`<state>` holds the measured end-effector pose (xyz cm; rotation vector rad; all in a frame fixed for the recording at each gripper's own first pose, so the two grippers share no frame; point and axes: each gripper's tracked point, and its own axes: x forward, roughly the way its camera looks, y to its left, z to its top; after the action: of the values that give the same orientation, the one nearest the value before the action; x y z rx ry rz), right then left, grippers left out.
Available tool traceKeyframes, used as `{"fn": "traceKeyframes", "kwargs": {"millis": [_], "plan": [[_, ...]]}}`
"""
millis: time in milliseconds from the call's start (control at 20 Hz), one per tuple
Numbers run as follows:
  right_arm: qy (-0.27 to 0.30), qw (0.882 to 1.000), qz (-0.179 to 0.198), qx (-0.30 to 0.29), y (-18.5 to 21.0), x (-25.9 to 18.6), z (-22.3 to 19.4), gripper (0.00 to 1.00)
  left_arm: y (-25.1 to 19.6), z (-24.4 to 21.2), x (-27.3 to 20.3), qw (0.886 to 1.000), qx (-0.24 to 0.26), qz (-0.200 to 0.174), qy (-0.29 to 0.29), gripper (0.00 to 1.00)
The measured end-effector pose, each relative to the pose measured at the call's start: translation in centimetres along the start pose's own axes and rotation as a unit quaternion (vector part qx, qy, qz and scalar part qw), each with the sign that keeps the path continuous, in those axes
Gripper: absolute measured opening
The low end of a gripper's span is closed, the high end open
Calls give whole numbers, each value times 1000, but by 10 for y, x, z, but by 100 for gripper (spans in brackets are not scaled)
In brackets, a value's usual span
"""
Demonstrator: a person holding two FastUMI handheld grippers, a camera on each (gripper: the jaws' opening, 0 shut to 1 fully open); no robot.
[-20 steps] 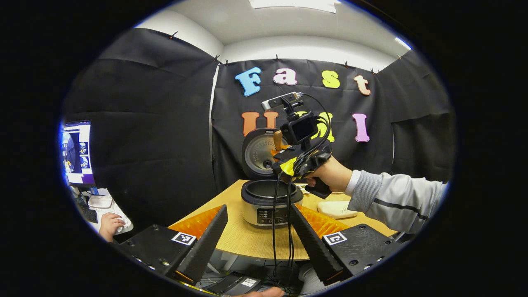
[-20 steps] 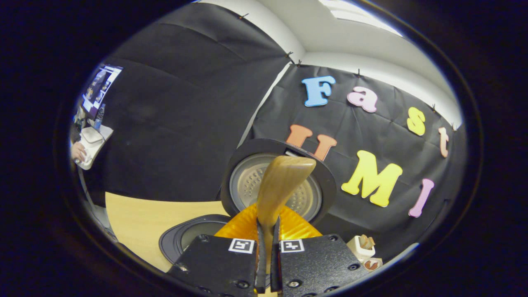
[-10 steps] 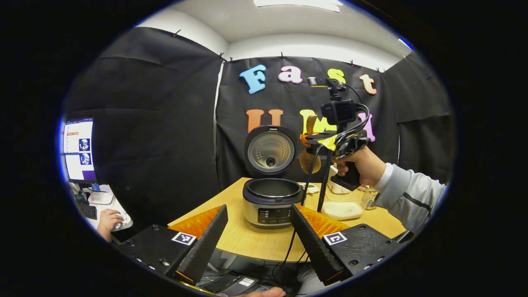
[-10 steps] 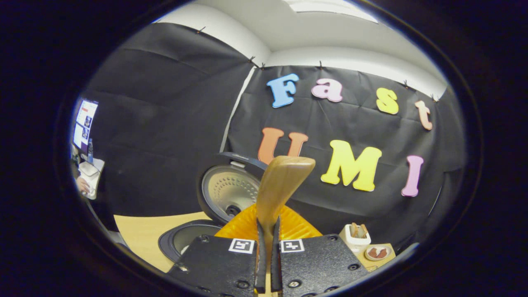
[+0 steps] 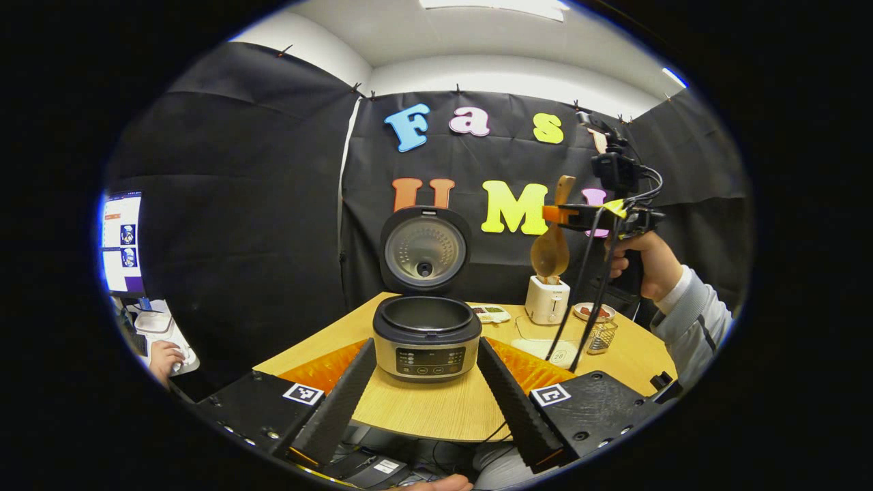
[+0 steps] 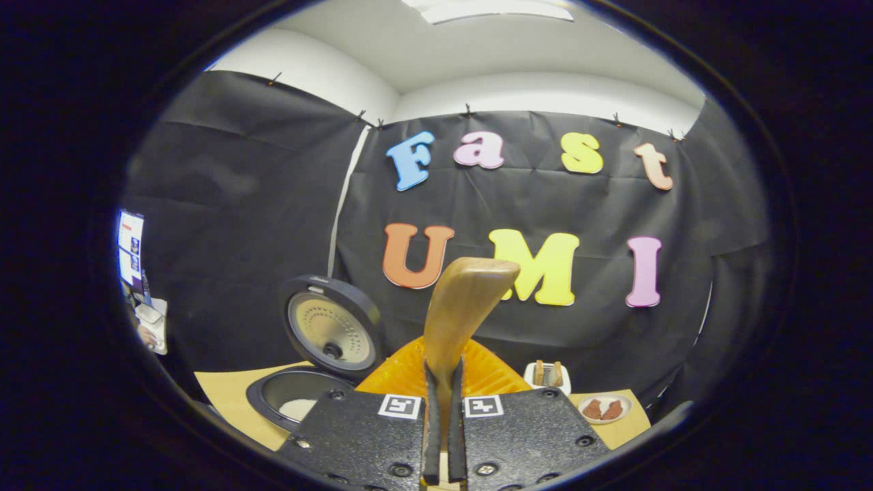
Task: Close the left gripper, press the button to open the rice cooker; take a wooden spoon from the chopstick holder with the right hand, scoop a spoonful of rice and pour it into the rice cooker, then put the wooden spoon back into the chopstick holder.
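Wooden spoon (image 5: 551, 247) held high above the right half of the worktop (image 5: 436, 406), long axis close to vertical, bowl hanging downward just over the white toaster (image 5: 547, 301), handle end rising past the clamp. Smooth, glossy brown wood; rounded bowl in the left gripper view, broad curved handle tip (image 6: 470, 293) rising ahead in the right gripper view. Right gripper (image 5: 554, 214) carried by a hand (image 5: 644, 262) in a grey sleeve, jaws pressed together on the spoon's shaft from both sides. Left gripper (image 5: 426, 389) low at the near edge of the worktop, jaws spread wide apart, holding nothing, framing the rice cooker (image 5: 426, 337). Rice cooker lid (image 5: 424, 249) standing upright and open; white rice lying in the inner pot (image 6: 298, 408). Small plate (image 6: 603, 408) beside the toaster; wire basket (image 5: 600, 335) nearer the front.
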<state>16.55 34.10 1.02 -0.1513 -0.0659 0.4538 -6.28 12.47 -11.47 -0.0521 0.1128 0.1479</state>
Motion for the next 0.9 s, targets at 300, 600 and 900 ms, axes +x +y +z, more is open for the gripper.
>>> {"fn": "traceKeyframes", "kwargs": {"millis": [300,600,900], "plan": [[-1,998,-50,37,-98,-30,2,10,-30,12,12,1000,-6,-16,-13,95],[3,992,-110,58,-184,-37,-22,10,-61,19,28,999,7,-32,-23,95],[36,987,-129,87,-227,-26,-86,10,-84,19,44,999,16,-37,-25,95]]}}
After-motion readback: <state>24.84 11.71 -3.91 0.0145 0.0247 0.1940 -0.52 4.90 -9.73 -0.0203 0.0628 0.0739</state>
